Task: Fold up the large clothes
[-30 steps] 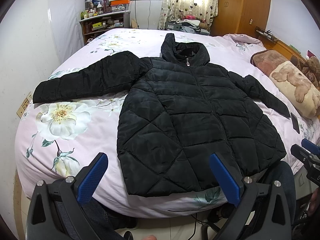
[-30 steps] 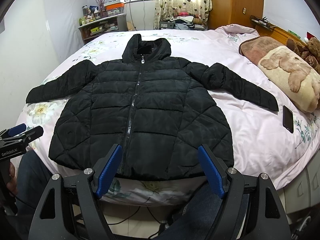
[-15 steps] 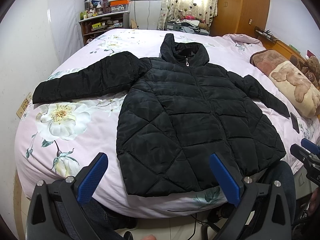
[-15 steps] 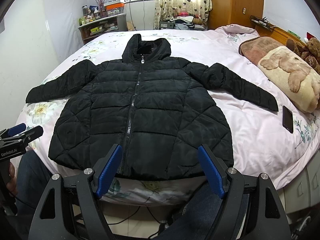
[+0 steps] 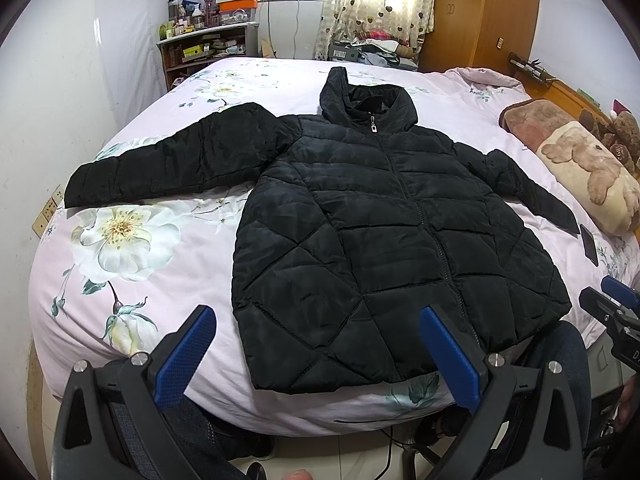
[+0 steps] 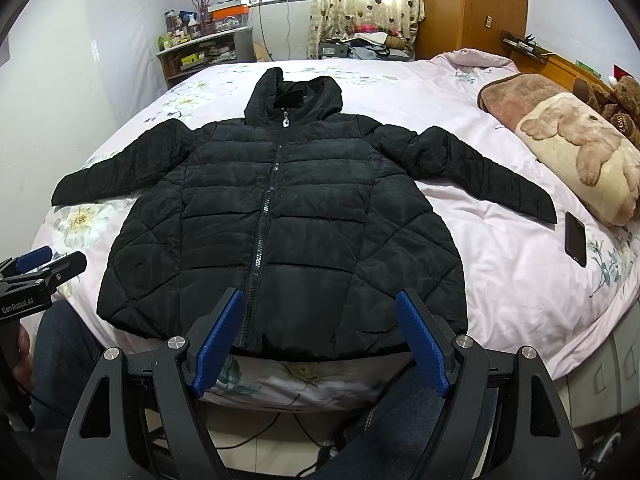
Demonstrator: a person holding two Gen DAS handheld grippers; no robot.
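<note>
A black quilted hooded jacket [image 5: 380,224] lies flat and zipped on the bed, front up, sleeves spread out to both sides, hem toward me; it also shows in the right wrist view [image 6: 288,216]. My left gripper [image 5: 316,320] is open and empty, held off the bed's near edge in front of the jacket's left hem corner. My right gripper [image 6: 320,302] is open and empty, held just in front of the middle of the hem. Each gripper shows at the edge of the other's view.
The bed [image 5: 132,280] has a pink floral sheet. A black phone [image 6: 575,239] lies by the right sleeve cuff. A bear-print blanket roll [image 6: 572,148] and plush toys sit at the right. A shelf [image 5: 204,50] and wardrobe stand behind.
</note>
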